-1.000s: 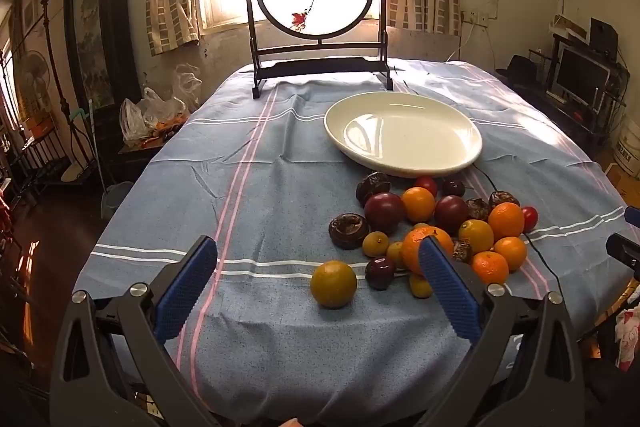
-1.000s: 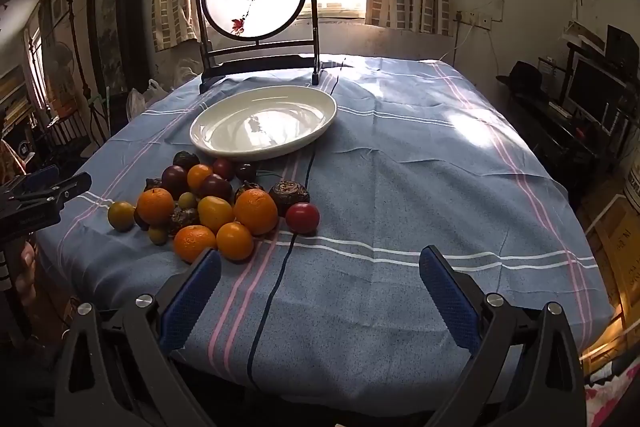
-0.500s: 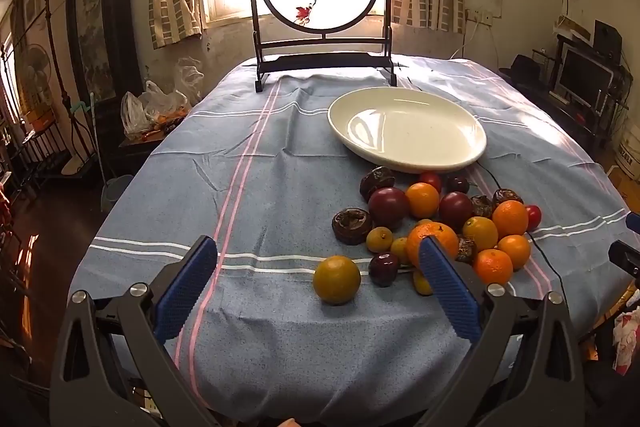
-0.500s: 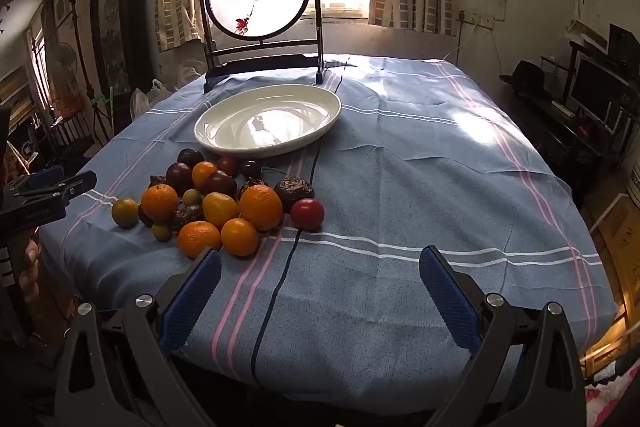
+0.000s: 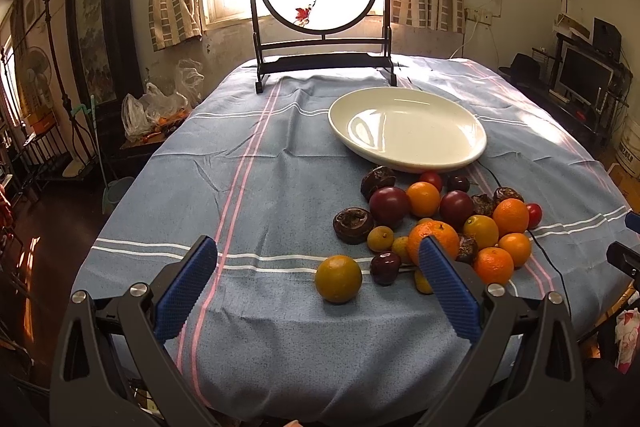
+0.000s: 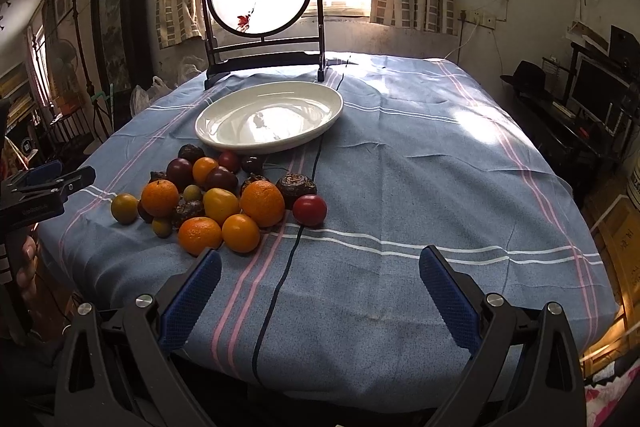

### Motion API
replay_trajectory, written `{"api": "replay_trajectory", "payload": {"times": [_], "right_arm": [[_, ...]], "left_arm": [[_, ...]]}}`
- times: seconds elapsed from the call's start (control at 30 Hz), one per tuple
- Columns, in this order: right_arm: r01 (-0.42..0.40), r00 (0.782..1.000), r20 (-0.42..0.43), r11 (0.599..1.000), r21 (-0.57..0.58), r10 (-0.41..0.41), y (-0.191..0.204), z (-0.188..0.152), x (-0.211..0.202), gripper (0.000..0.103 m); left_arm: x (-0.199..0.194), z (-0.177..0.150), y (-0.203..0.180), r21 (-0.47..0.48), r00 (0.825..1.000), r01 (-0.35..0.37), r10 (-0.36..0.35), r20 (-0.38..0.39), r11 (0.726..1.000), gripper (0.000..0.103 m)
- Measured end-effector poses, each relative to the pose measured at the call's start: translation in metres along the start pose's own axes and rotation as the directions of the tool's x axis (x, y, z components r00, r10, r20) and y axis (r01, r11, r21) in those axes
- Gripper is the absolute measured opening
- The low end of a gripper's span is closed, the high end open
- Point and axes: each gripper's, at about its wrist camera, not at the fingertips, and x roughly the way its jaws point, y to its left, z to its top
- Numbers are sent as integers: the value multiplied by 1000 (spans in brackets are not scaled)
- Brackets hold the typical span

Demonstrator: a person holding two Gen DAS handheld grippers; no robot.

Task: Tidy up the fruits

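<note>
A heap of fruit lies on the blue striped tablecloth: oranges, dark plums, small yellow fruits and wrinkled dark ones; it also shows in the right wrist view. One yellow-green orange sits apart, nearest my left gripper, which is open and empty just short of it. An empty white oval plate lies beyond the heap, seen too in the right wrist view. My right gripper is open and empty over bare cloth, to the right of the heap. A red tomato lies at the heap's right edge.
A framed round bird-painting screen stands at the table's far end. A thin black cable runs across the cloth past the plate. The left gripper shows at the left edge of the right wrist view. Furniture surrounds the table.
Both grippers have moved slightly forward and up toward the table; the fruit and plate sit a little closer in view. Both stay open, and nothing on the table has moved.
</note>
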Motion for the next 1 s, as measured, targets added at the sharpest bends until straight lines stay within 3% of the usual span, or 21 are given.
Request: {"api": "replay_trajectory", "payload": {"times": [1.0], "right_arm": [[12,1000,-4,1000,-13,-12,5,1,3,99]], "left_arm": [[-7,3,-2,15,1000,12,-12,16,1000,99]]}}
